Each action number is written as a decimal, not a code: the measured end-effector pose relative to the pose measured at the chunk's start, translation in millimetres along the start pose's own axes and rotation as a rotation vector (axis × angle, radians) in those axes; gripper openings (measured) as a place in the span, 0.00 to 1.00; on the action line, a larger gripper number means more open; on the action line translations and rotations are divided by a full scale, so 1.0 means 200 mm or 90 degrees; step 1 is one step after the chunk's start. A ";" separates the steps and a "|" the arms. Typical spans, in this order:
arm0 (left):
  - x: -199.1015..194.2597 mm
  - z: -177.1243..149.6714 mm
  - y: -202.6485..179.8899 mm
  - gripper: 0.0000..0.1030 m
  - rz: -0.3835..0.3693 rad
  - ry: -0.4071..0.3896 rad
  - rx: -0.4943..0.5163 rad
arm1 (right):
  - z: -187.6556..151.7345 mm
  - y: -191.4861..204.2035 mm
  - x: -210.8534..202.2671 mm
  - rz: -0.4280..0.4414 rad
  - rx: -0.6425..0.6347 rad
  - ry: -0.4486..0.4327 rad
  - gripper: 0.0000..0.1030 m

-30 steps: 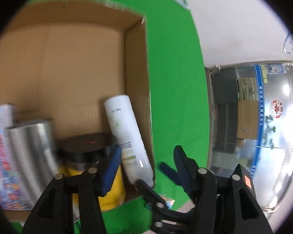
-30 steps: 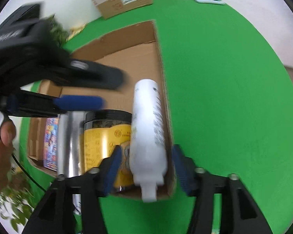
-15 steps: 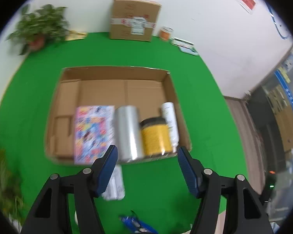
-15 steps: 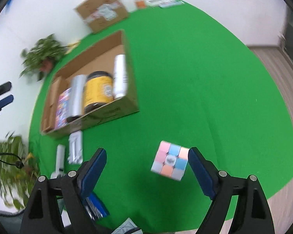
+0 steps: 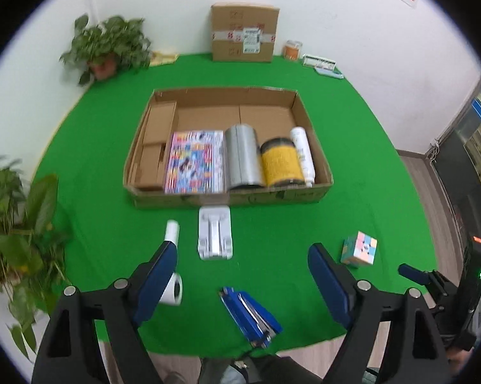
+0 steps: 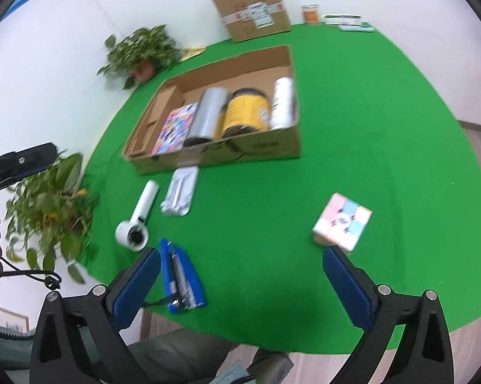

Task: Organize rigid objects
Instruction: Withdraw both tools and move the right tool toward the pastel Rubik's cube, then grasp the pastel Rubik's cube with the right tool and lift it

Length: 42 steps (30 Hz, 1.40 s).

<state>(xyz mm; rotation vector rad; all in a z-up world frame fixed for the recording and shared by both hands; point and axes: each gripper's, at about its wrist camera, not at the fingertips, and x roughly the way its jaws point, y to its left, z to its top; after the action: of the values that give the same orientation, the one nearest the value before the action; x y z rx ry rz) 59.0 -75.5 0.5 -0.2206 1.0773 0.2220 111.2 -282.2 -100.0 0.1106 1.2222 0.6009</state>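
Observation:
An open cardboard box [image 5: 227, 196] [image 6: 266, 150] on the green table holds a colourful book [image 5: 194, 161], a silver cylinder [image 5: 242, 156], a yellow jar [image 5: 280, 161] and a white bottle [image 5: 302, 155] lying side by side. In front of the box lie a white flat stand [image 5: 214, 233] [image 6: 179, 195], a white handheld device [image 5: 173, 268] [image 6: 138, 220], a blue stapler [image 5: 251, 316] [image 6: 181, 280] and a pastel puzzle cube [image 5: 358, 248] [image 6: 341, 222]. My left gripper [image 5: 242, 283] is open and empty above the near table edge. My right gripper [image 6: 240, 284] is open and empty, near the cube and stapler.
Potted plants [image 5: 109, 46] [image 5: 13, 224] stand at the back left and left edge. A taped cardboard box [image 5: 243, 32], an orange can [image 5: 293, 49] and small flat items sit at the back wall. The table's near edge [image 6: 272, 345] is just below the grippers.
Both grippers have pulled back and up from the box. The white bottle, between the right gripper's fingers a second ago, now lies in the box. The loose items in front came into view.

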 end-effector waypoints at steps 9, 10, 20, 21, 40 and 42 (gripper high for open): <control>0.00 -0.13 0.17 0.81 -0.006 0.013 -0.030 | -0.08 0.21 0.23 0.013 -0.037 0.099 0.99; 0.01 -0.15 0.20 0.81 -0.007 0.017 -0.033 | -0.10 0.24 0.25 0.007 -0.041 0.108 0.99; 0.09 -0.29 0.55 0.81 -0.038 0.067 -0.072 | -0.15 0.46 0.41 -0.036 -0.025 0.157 0.99; 0.10 -0.30 0.57 0.81 -0.043 0.071 -0.075 | -0.16 0.47 0.41 -0.047 -0.024 0.159 0.99; 0.42 -0.22 0.21 0.81 -0.105 0.172 -0.004 | 0.01 -0.44 0.37 -0.232 0.318 0.102 0.98; 0.46 -0.18 0.14 0.81 -0.093 0.187 -0.013 | 0.06 -0.53 0.47 -0.215 0.327 0.119 0.98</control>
<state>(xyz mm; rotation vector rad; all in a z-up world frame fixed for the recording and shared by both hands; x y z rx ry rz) 62.4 -53.2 -99.8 -0.3577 1.3441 0.0699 181.3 -322.4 -216.3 0.2760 1.5176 -0.0074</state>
